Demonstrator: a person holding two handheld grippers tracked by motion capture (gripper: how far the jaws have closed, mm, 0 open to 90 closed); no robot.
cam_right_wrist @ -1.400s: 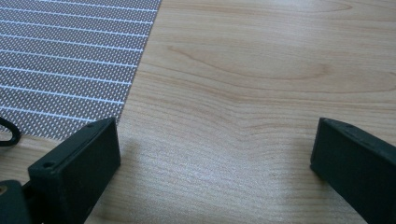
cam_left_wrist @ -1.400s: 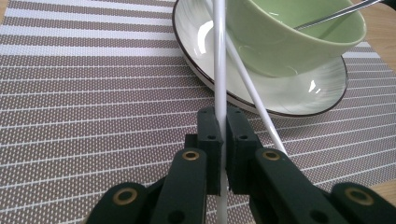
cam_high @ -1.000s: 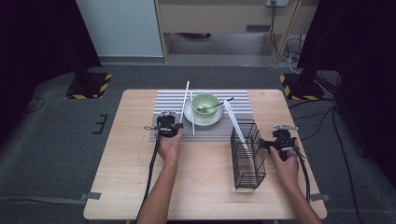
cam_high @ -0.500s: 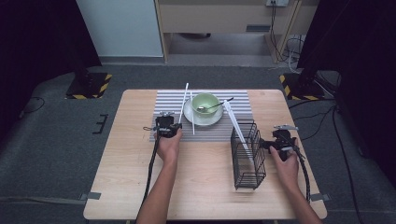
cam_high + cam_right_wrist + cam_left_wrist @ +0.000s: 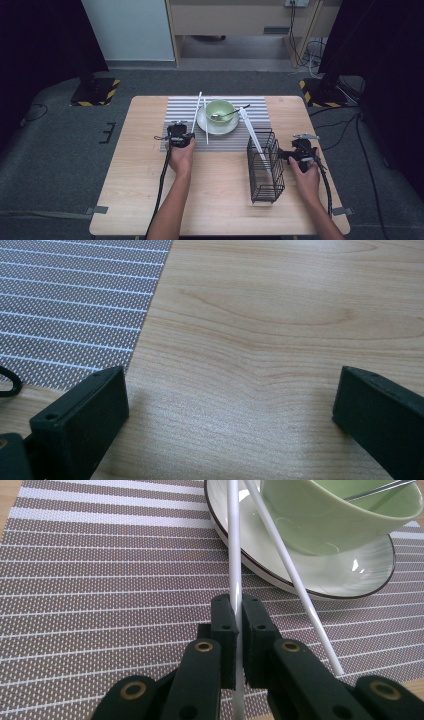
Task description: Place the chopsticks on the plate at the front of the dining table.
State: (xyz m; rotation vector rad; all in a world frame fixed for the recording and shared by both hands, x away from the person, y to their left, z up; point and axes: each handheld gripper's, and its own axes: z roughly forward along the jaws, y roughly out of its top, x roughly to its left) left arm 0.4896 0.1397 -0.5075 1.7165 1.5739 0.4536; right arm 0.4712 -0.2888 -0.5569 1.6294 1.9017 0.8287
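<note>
Chopsticks are the work in hand: one white chopstick is clamped between the jaws of the left gripper, which are shut narrowly on it near its lower end. In the left gripper view this stick runs up from the jaws over the striped placemat towards the rim of the white saucer. A second white chopstick lies just beside it, slanting across the saucer's edge, its near tip resting on the placemat close to the right-hand jaw. On the saucer a green bowl stands with a metal spoon in it.

In the high view the left gripper is seen at the near edge of the placemat, and a black wire basket stands on the table to the right, with another long white utensil leaning out of it. The right gripper is held beside the basket, its jaws wide apart over bare wood, with nothing between them.

The grip is taken far from the stick's middle, so the long free end is likely to swing or droop when it is lifted, and the smooth round stick may twist or slip between the pads. The second chopstick could be knocked or dragged along, since it lies so near the jaws. A raised far end may also catch the saucer rim or the bowl and jolt the spoon.
</note>
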